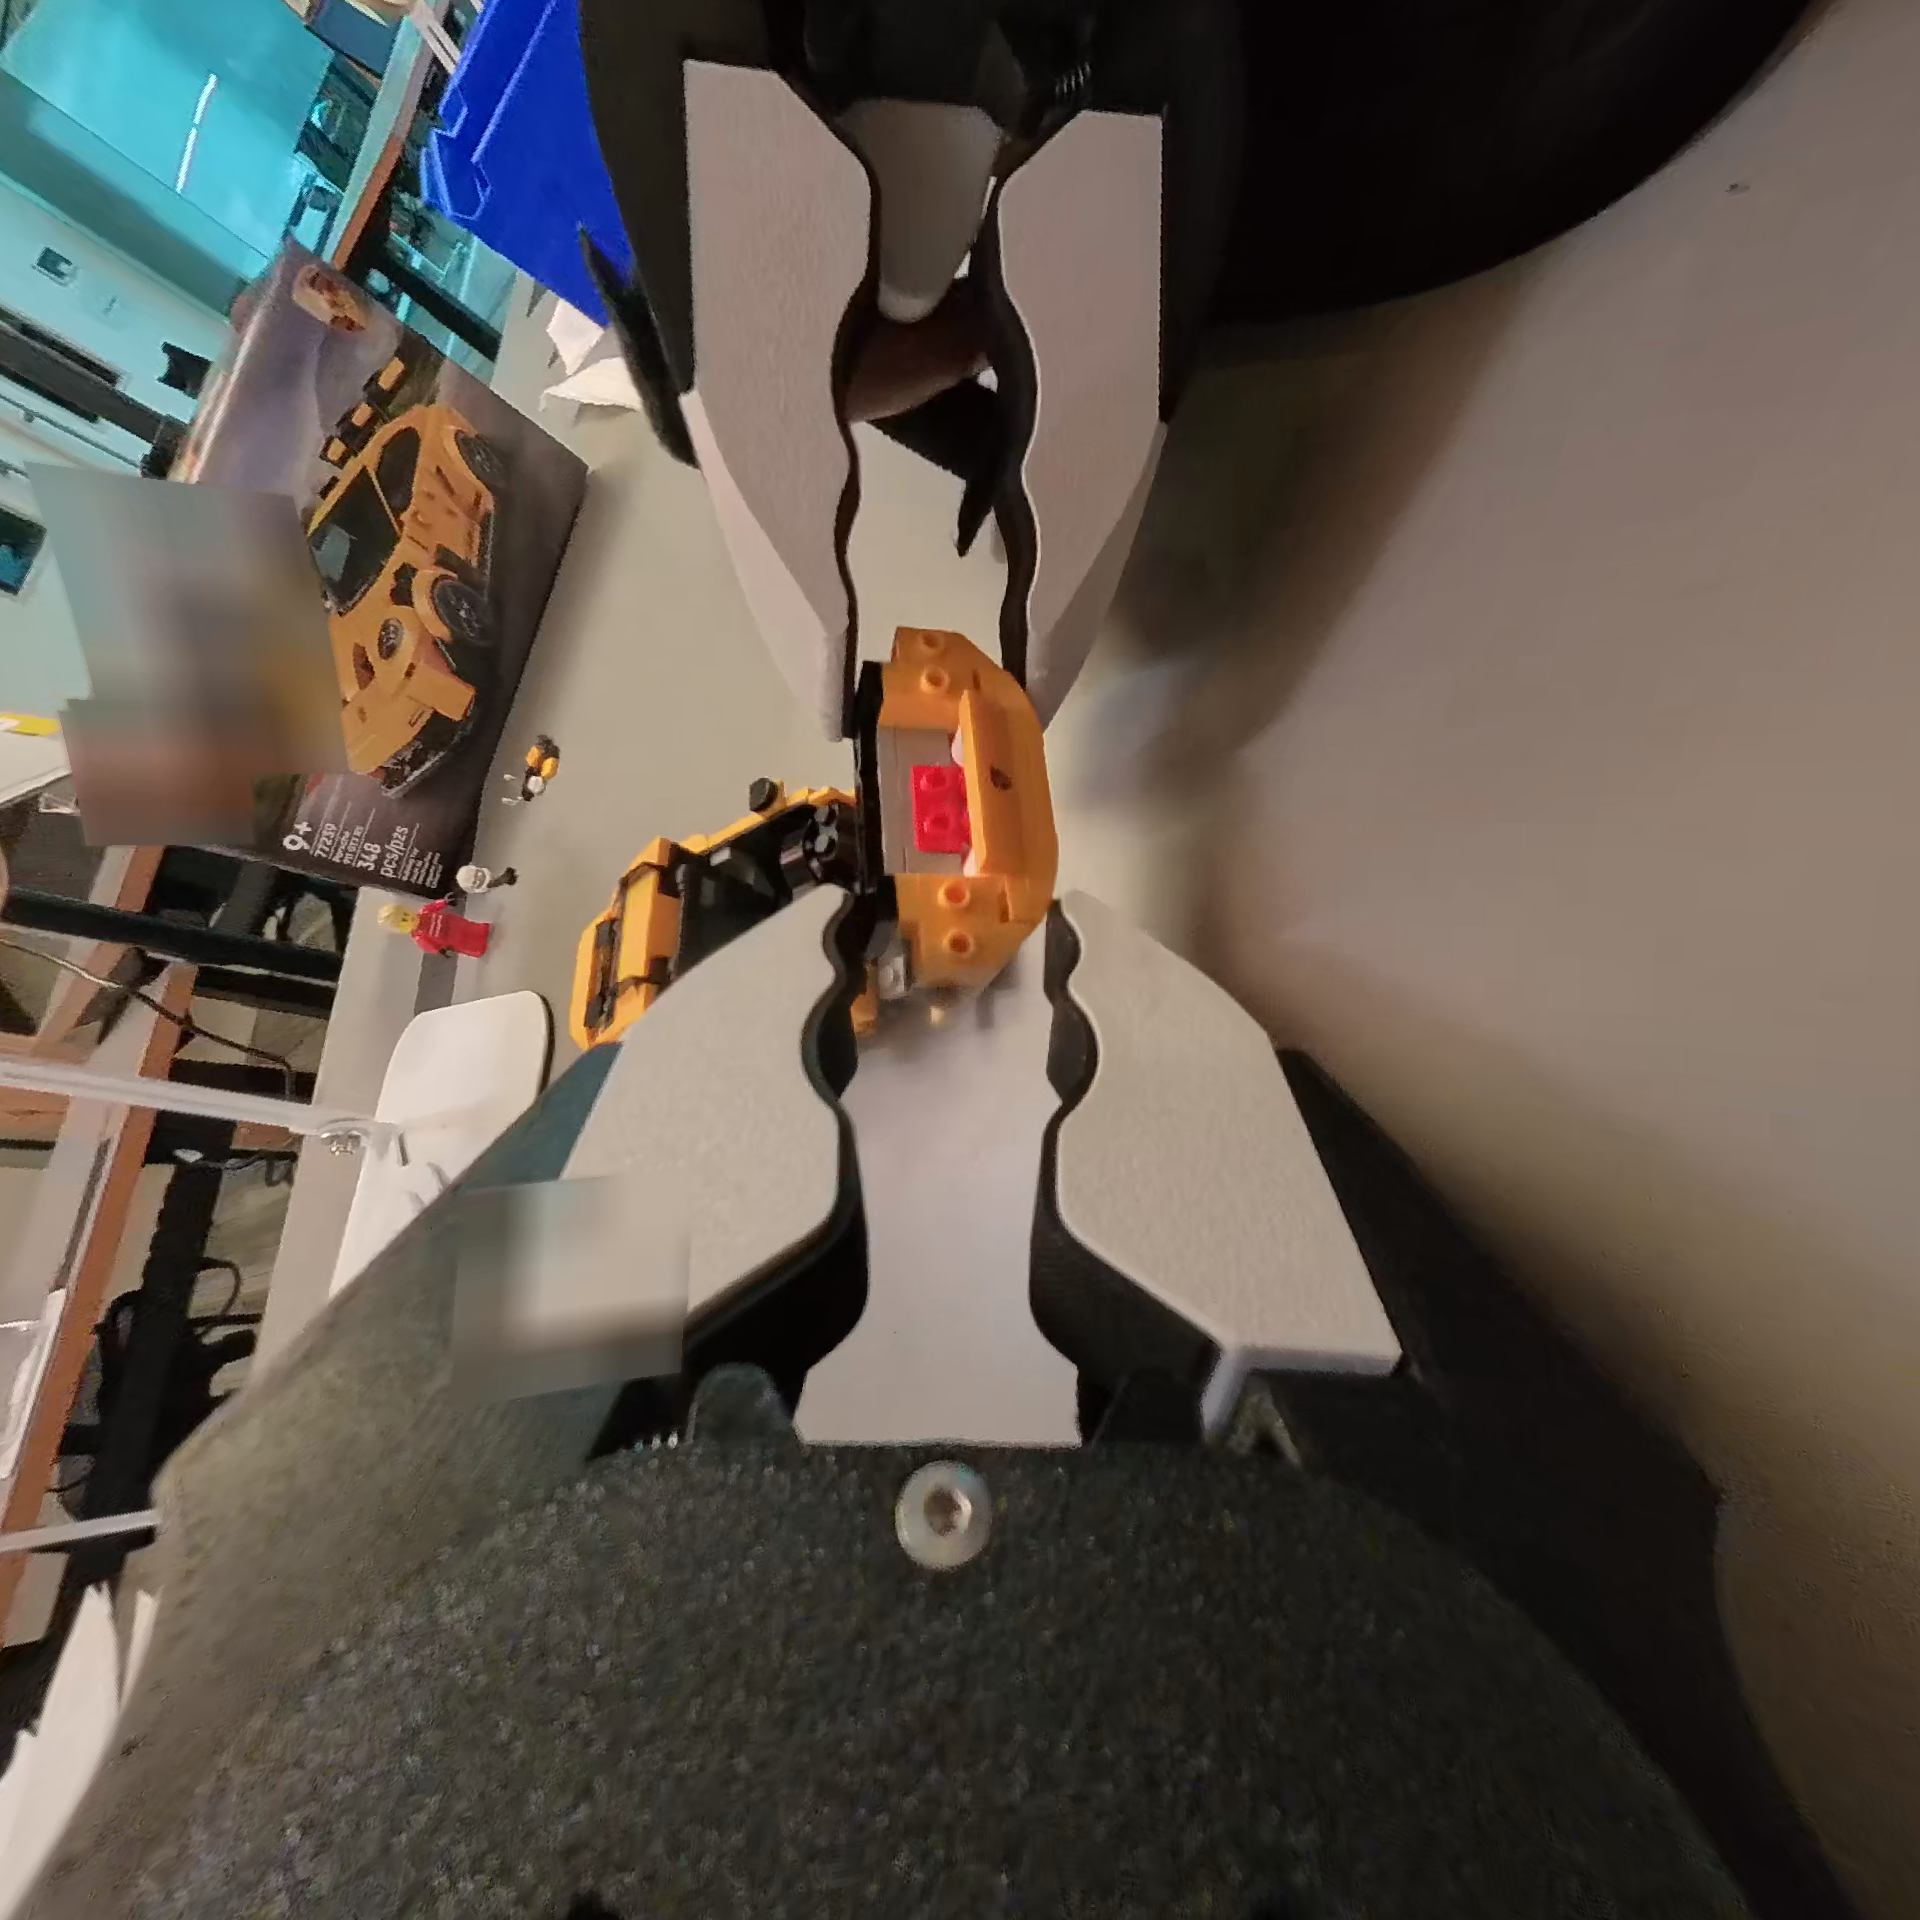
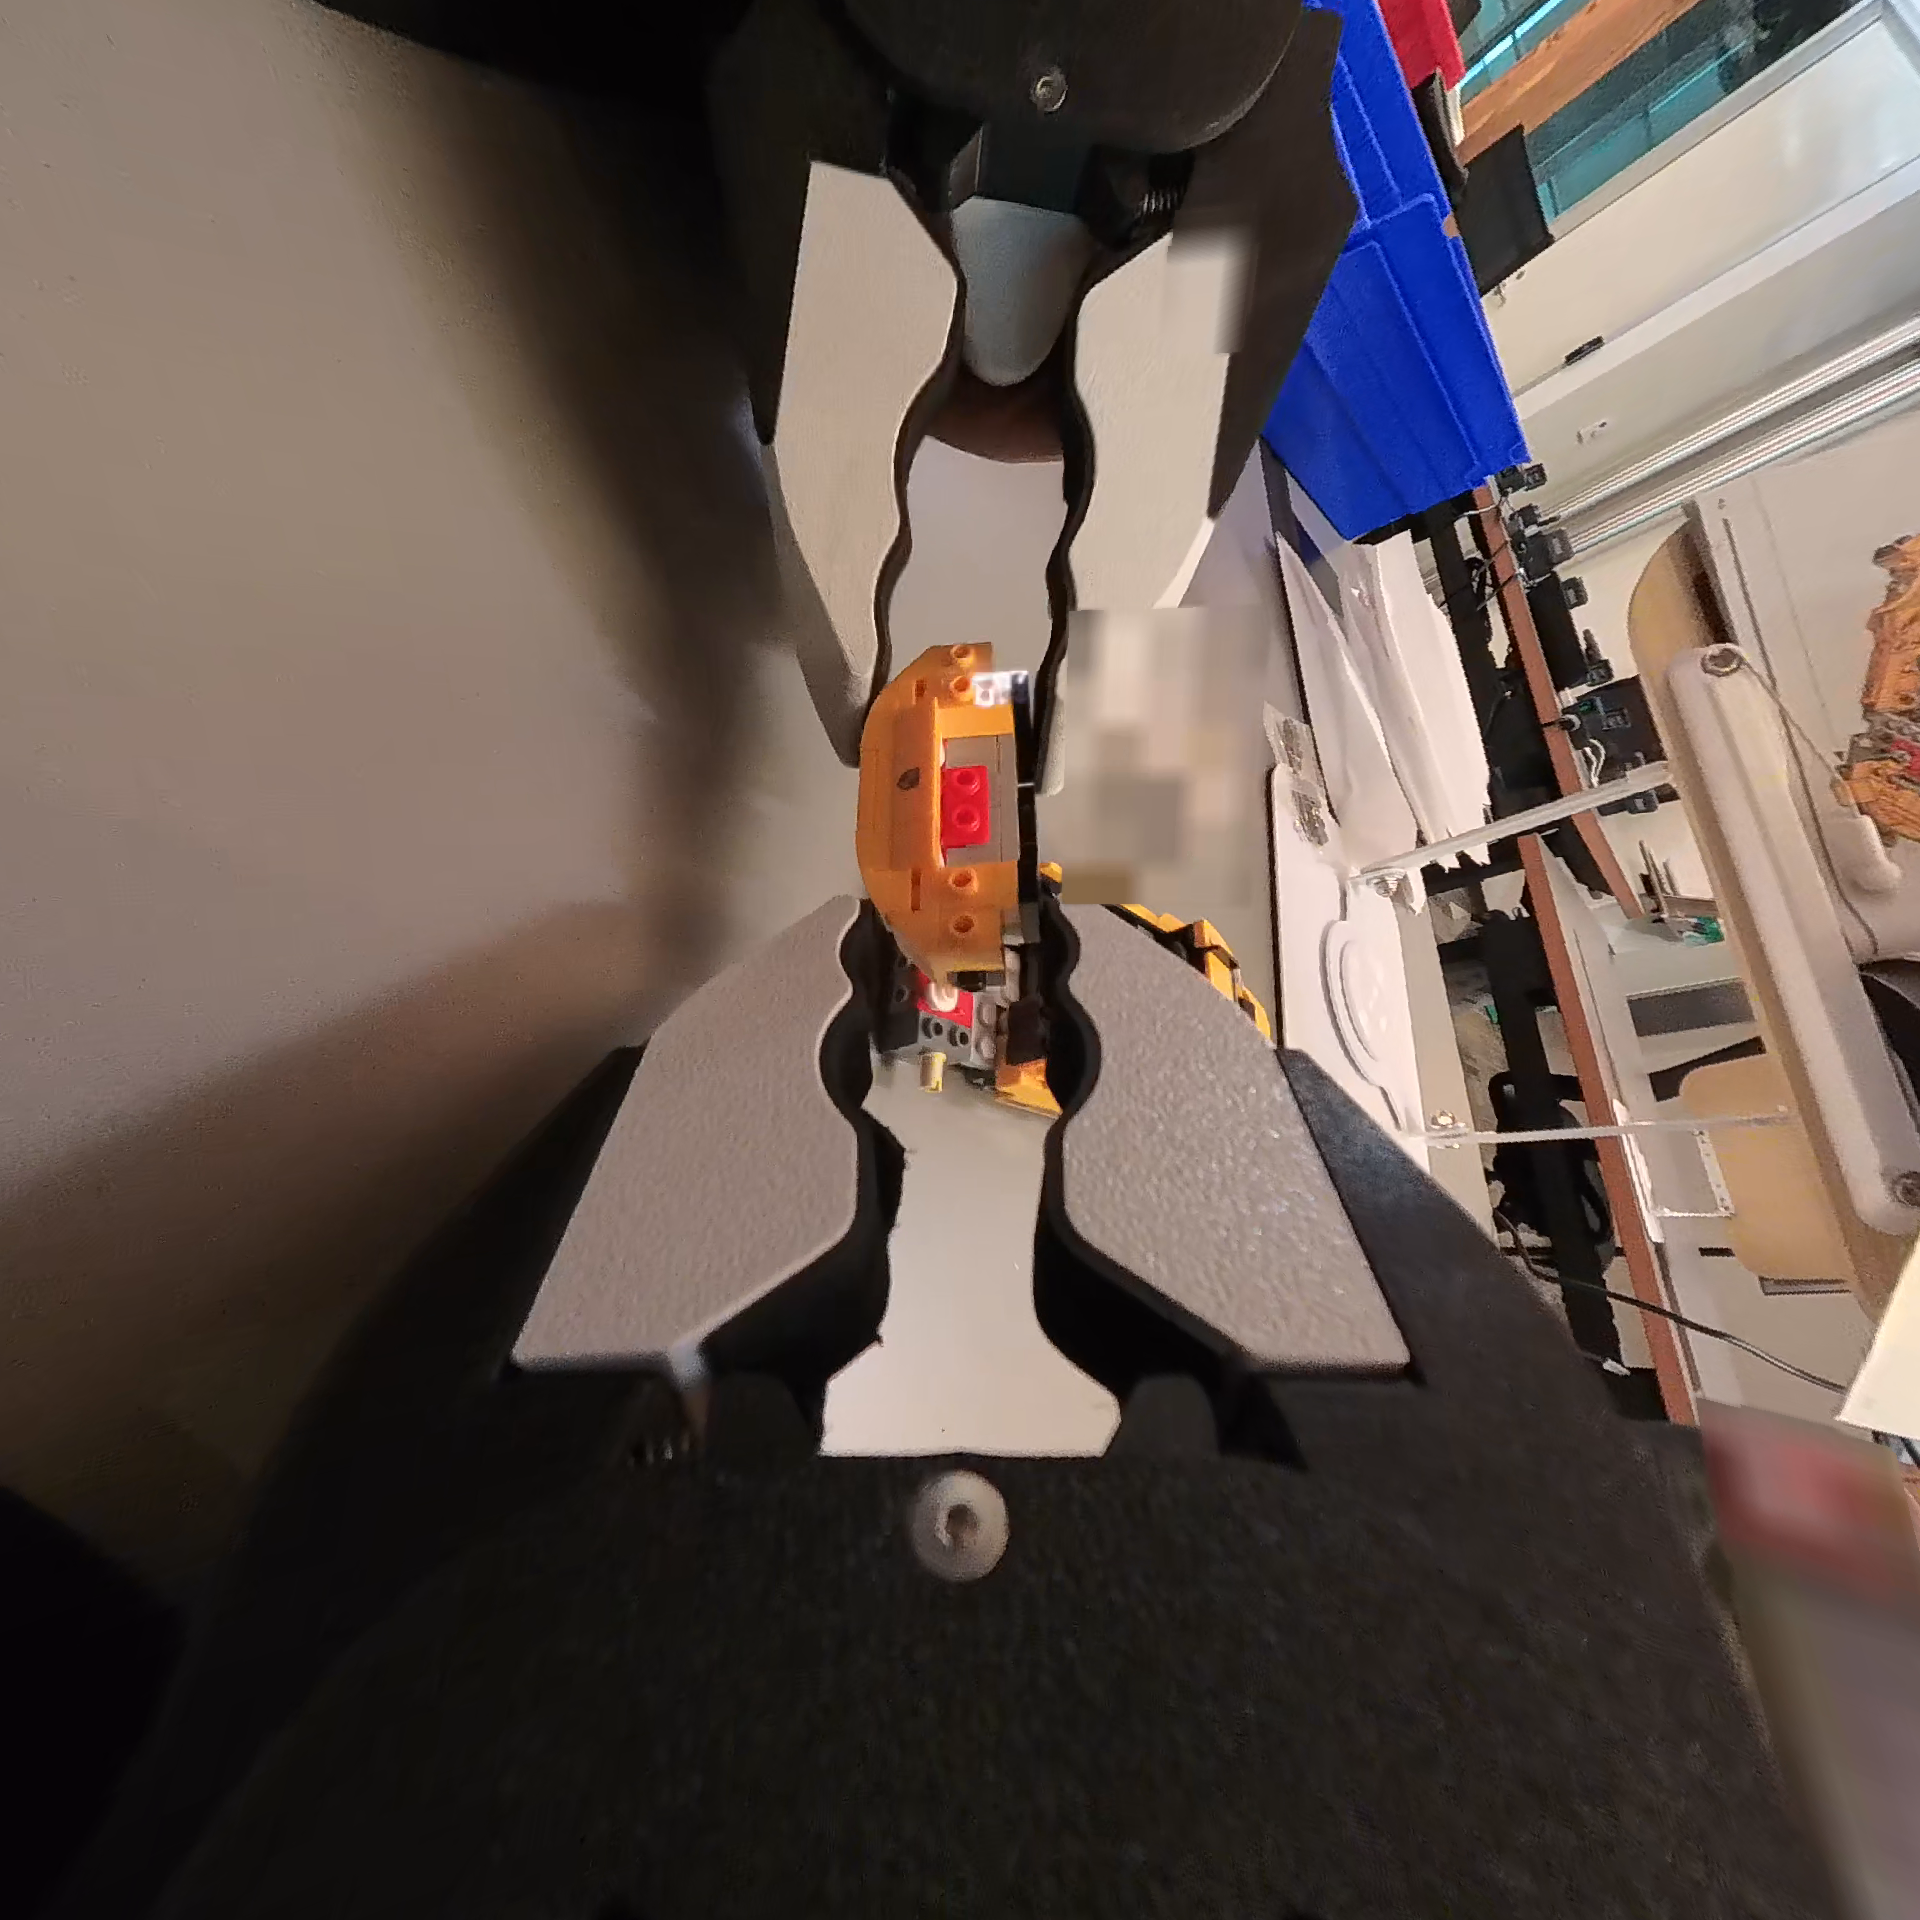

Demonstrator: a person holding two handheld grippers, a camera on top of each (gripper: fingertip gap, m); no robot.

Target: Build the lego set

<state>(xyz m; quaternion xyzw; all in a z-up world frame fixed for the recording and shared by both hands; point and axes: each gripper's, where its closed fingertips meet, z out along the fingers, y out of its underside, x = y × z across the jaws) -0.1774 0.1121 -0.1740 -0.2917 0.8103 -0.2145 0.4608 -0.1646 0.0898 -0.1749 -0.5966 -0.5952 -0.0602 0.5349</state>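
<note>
In the left wrist view, the Lego box [image 1: 416, 582] with the orange car printed on it lies at the far left of the grey table [image 1: 665, 623]. Just below it lies a red minifigure [image 1: 442, 925], and beside that is a white tray [image 1: 447, 1081] whose inside you cannot see from here. Further right, a blue bin [image 1: 520, 177] stands at the back, and its wall hides whatever it holds. The partly built orange car body [image 1: 675, 914] rests on the table near the middle.

Above the car body, you hold the orange bumper section [image 1: 966, 790] in the air, with its red brick facing the camera. Your left gripper [image 1: 945, 914] is clamped on the section's near end. Your right gripper [image 1: 940, 691] comes in from the opposite side and appears to pinch the far end, though one pad's contact is hidden.

In the right wrist view, the right gripper [image 2: 951, 925] is closed around the same section [image 2: 935, 790], with the left gripper [image 2: 956, 748] facing it. To the right are the car body [image 2: 1216, 966], a white tray [image 2: 1309, 914] and stacked blue bins [image 2: 1392, 395], whose contents are out of sight.
</note>
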